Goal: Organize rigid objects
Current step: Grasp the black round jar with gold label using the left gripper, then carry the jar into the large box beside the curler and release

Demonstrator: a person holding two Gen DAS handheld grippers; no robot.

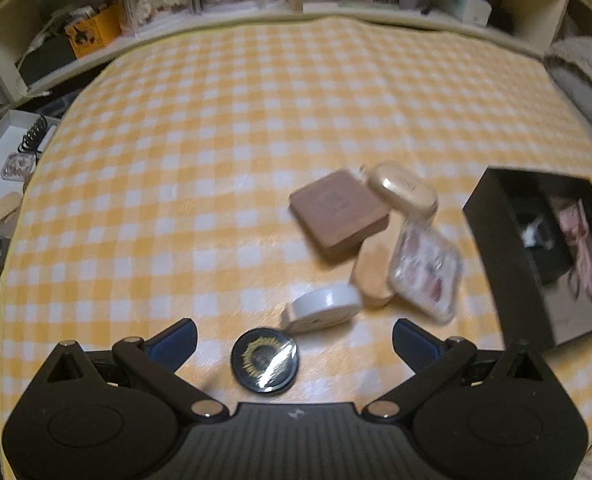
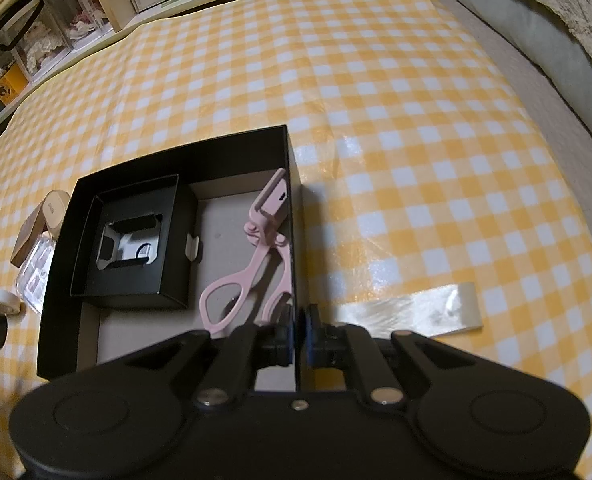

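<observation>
Right gripper (image 2: 297,334) clamped on black box (image 2: 167,148) wall; left gripper (image 1: 293,338) wide open, empty.
Box near cloth's (image 1: 215,120) right edge, pink curler (image 2: 251,256) and small black insert (image 2: 135,240) inside. Black disc (image 1: 264,360) between left fingers, untouched; white case (image 1: 324,306), brown compact (image 1: 338,210), gold case (image 1: 402,190), clear tray (image 1: 426,270) clustered just beyond, left of box.

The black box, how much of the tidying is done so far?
Done: the black box holds a pink eyelash curler beside a smaller black insert. In hand: the right tongs are shut on the box's right wall; the left tongs are open and empty above a black round disc. Left: the disc, white round case, brown square compact and clear case lie on the cloth.
</observation>
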